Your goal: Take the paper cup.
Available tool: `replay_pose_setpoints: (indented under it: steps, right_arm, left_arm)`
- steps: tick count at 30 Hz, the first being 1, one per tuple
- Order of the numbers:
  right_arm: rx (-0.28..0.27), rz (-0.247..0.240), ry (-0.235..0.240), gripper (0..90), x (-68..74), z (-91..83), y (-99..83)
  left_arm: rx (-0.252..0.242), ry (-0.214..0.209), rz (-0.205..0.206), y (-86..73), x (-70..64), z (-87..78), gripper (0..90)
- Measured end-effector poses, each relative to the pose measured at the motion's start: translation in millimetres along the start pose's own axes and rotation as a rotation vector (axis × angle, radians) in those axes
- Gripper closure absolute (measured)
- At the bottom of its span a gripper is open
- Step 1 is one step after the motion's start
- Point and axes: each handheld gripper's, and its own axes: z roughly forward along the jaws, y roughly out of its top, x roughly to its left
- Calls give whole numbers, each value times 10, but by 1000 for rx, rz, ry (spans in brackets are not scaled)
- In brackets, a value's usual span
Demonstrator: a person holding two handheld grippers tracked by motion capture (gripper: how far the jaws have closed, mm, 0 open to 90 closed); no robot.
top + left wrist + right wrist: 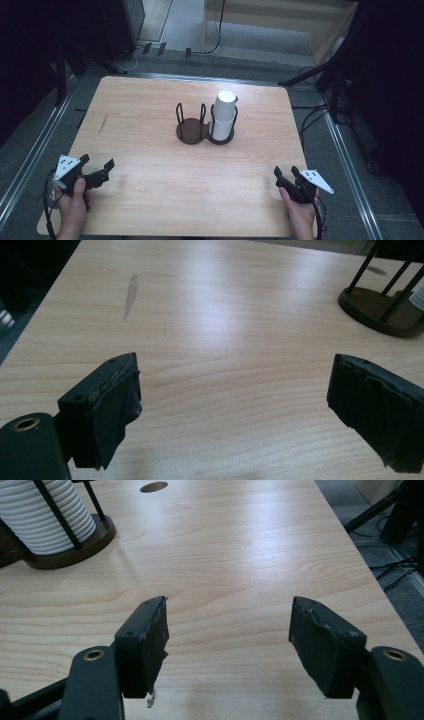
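1. Light wooden rectangular table (150, 200): bare around both grippers.
2. Dark brown two-ring cup holder (192, 131): mid-table; long axis runs left-right.
3. White ribbed paper cup stack (223, 115): upright in the holder's right ring, axis vertical.
4. Left gripper (98, 165): near-left corner, jaws released, empty.
5. Right gripper (285, 173): near-right corner, jaws released, empty.

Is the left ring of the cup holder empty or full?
Empty: the left ring shows its bare dark base, while the stack of white cups stands in the right one.
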Motion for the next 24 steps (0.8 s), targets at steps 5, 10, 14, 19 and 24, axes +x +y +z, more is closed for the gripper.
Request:
replay_pose_setpoints:
  steps: [5,10,14,19,24]
  right_arm:
    - [0,-31,-17,324,37,-5,-2]
    - [8,-12,-25,317,34,-13,35]
    - [3,-20,-12,309,80,-6,100]
    - [12,-44,12,279,197,42,219]
    - [6,-59,18,207,360,93,358]
  left_arm:
    - [8,-8,-1,0,0,5,77]
    - [32,-10,10,8,-7,39,77]
    - [31,1,38,10,-35,51,77]
    - [30,-5,35,13,-28,55,77]
    - [32,-9,18,18,-12,60,77]
